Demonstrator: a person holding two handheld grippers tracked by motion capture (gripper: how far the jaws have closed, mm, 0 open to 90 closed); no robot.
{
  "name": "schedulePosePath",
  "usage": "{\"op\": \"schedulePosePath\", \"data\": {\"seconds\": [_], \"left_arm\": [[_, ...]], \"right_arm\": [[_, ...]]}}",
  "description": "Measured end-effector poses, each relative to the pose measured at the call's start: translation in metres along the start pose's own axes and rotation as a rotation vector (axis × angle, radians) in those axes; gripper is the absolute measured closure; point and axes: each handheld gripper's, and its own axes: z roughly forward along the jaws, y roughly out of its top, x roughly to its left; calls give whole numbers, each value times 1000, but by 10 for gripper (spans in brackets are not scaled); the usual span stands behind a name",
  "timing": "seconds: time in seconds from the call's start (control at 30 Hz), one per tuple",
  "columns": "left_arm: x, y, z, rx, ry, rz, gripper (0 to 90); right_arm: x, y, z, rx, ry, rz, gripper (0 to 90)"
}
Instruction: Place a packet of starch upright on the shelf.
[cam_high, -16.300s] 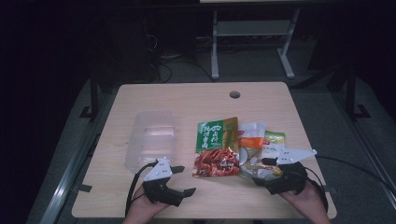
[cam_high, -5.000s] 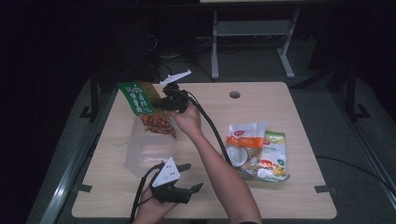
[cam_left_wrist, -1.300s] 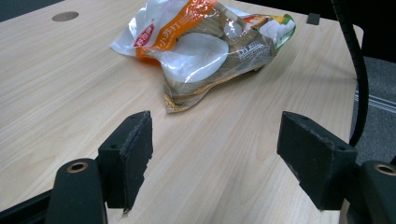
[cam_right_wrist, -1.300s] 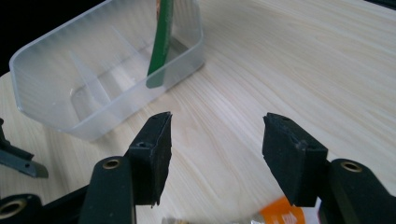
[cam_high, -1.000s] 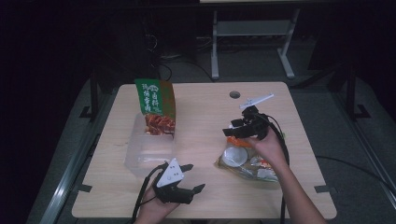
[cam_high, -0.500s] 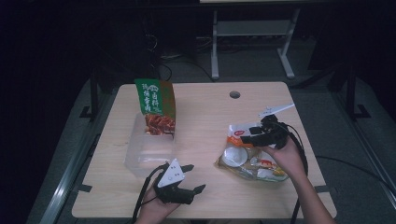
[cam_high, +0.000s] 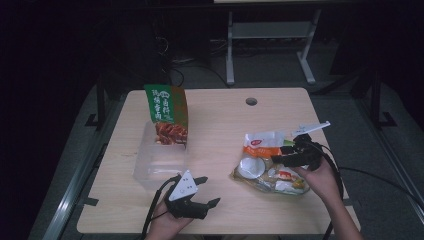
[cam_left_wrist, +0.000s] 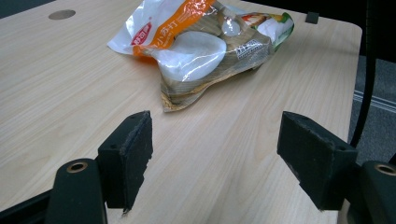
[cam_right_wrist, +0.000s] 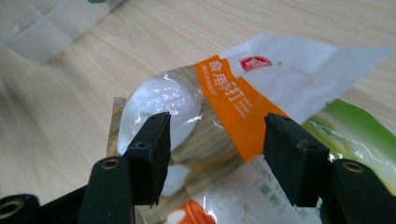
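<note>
The green snack bag (cam_high: 167, 114) stands upright in the far end of the clear plastic container (cam_high: 159, 162) on the wooden table (cam_high: 215, 125). Well to the container's right lies a pile of snack packets (cam_high: 267, 165), and the right gripper (cam_high: 289, 154) hovers over that pile with jaws spread, gripping nothing. Just in front of the container, near the table's front edge, the left gripper (cam_high: 205, 192) rests with jaws wide apart and empty.

We see a light wooden table (cam_high: 220, 120) with rounded corners and a round cable hole (cam_high: 251, 101) near its far edge. Around it the room is dark. Beyond the far edge stands a pale metal frame (cam_high: 270, 45) on a grey floor (cam_high: 350, 105).
</note>
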Motion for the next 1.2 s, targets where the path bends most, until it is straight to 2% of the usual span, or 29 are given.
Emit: {"op": "schedulePosePath", "data": {"seconds": [0.07, 0.4, 0.6, 0.8, 0.93, 1.1, 1.2], "left_arm": [[0, 0, 0, 0, 0, -1, 265], [-1, 0, 1, 2, -1, 0, 265], [-1, 0, 1, 3, -3, 2, 265], [1, -1, 1, 1, -6, -8, 262], [0, -1, 1, 0, -8, -10, 255], [1, 0, 2, 8, -13, -10, 255], [1, 0, 3, 5, -19, -16, 255]], "right_arm": [[-2, -3, -2, -1, -5, -6, 410], [-14, -13, 0, 6, -17, 37, 409], [-19, -10, 16, 21, -1, 56, 420], [-21, -4, 32, 44, 18, 54, 464], [-21, -2, 42, 45, 31, 62, 552], [-19, 0, 44, 24, 61, 62, 791], [-16, 0, 43, 12, 72, 41, 885]]}}
